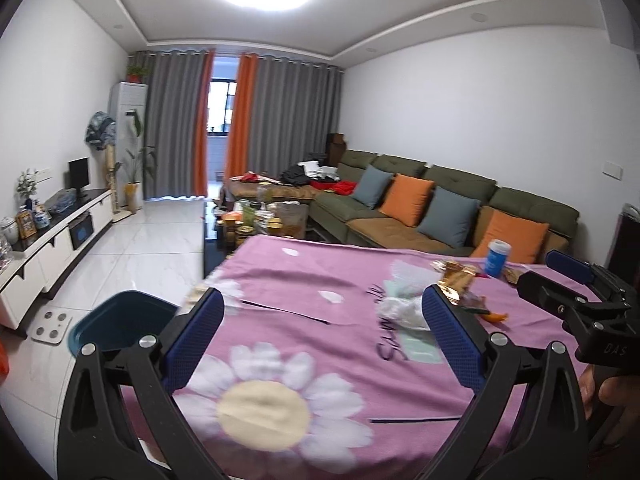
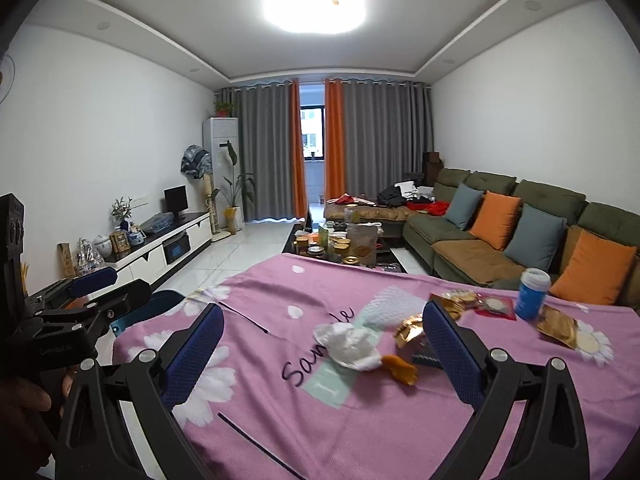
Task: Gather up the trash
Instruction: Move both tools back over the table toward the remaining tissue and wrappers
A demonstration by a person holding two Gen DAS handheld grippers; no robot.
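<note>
1. My left gripper (image 1: pixel 320 332) hovered over the worktop (image 1: pixel 304 280) with its blue pads spread wide apart and nothing between them.
2. My right gripper (image 2: pixel 324 348) was likewise spread wide and empty, held above the same pink flowered cloth.
3. A crumpled white tissue (image 2: pixel 348 344) lay on the cloth between my right gripper's pads and just ahead of them; seen from my left gripper, it sat just inside the right pad (image 1: pixel 400 312).
4. An orange peel scrap (image 2: pixel 400 368) lay touching the tissue's right edge, close to my right gripper's right pad.
5. A crumpled gold wrapper (image 2: pixel 408 330) rested just beyond the peel, near the tip of that same pad.
6. Further ahead and to the right lay more gold wrappers (image 2: pixel 456 302) and a red packet (image 2: pixel 496 306).
7. A blue cup (image 2: pixel 532 294) with a white lid stood upright beyond my right gripper's right pad, and a gold packet (image 2: pixel 560 326) lay just to its right.
8. A teal bin (image 1: pixel 120 320) stood on the floor off the worktop's edge, to the left of my left gripper's left pad and partly hidden by it.
9. From each wrist I saw the other gripper at the frame's side, held in a hand (image 2: pixel 24 396).
</note>
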